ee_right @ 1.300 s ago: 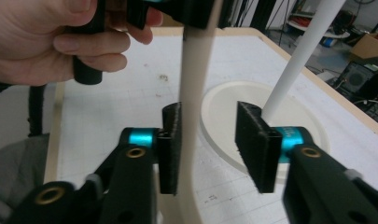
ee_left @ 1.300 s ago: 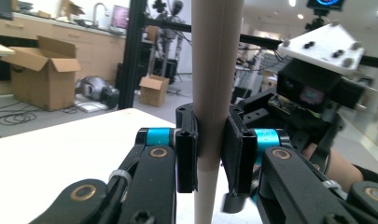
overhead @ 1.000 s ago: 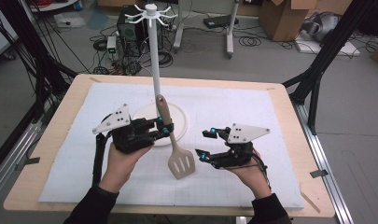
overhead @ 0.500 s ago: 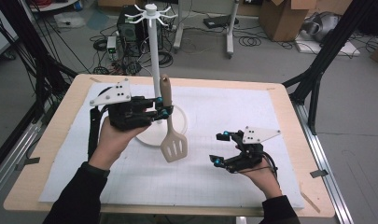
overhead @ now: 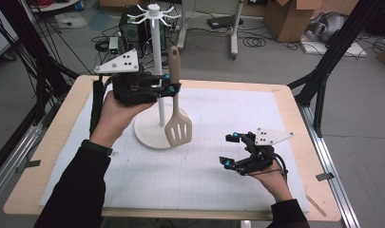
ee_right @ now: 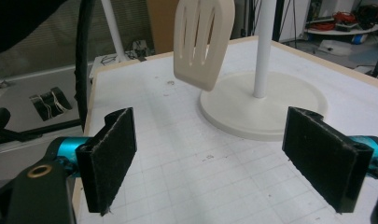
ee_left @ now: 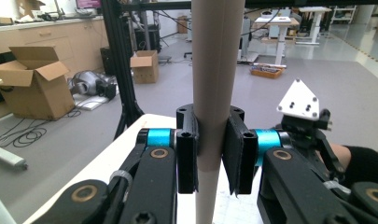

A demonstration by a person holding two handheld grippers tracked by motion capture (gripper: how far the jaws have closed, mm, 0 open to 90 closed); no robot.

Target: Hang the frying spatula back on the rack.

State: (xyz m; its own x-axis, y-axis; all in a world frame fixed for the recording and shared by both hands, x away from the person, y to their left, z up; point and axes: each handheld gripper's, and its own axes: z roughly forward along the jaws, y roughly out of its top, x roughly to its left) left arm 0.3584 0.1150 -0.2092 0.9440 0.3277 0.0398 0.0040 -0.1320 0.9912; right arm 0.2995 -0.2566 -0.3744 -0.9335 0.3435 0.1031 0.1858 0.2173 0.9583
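Beige plastic slotted spatula (overhead: pixel 178 111) hangs blade-down above the table, handle upright, clamped mid-handle between the pads of the left gripper (overhead: pixel 170 88). Blade sits in front of the round white base of the hook stand (overhead: pixel 147 130), beside its white pole. Right gripper (overhead: pixel 229 148) rests low over the white gridded mat (overhead: pixel 190 175), well apart from the spatula; its jaws have just been opening, released, nothing between them.
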